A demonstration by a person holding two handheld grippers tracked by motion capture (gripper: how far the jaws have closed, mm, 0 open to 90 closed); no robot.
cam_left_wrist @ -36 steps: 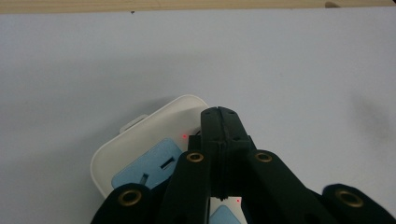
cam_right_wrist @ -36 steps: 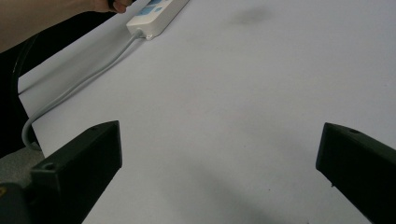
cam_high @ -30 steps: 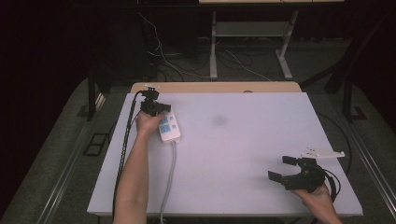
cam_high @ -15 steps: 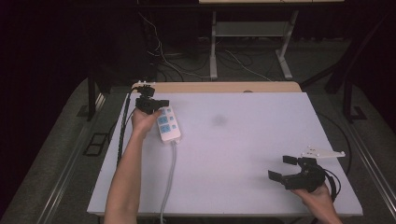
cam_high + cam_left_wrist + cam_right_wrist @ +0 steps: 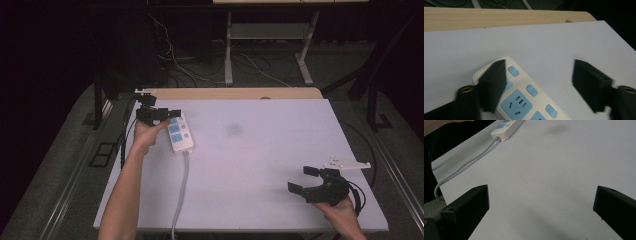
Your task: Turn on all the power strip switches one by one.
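A white power strip [image 5: 181, 134] with blue sockets lies on the white table [image 5: 260, 150] at the far left, its grey cable [image 5: 182, 190] running off the near edge. My left gripper [image 5: 167, 114] hovers over the strip's far end. Its jaws have just been opening and now stand apart. In the left gripper view the power strip [image 5: 524, 100] lies under my left gripper [image 5: 539, 72], with the pads off it. My right gripper [image 5: 301, 179] rests open near the table's front right, nothing in it. In the right gripper view, the power strip [image 5: 506, 127] lies far beyond my right gripper [image 5: 541, 202].
A wooden board [image 5: 225, 93] edges the table's far side. A faint dark smudge [image 5: 234, 130] marks the table's middle. Cables and another table's metal legs [image 5: 228, 55] stand on the floor behind. The strip's cable [image 5: 461, 167] trails to the table's near edge.
The left gripper's jaws, shut earlier, now stand apart, and the left hand has drifted slightly left and up. The power strip and the right gripper have stayed put.
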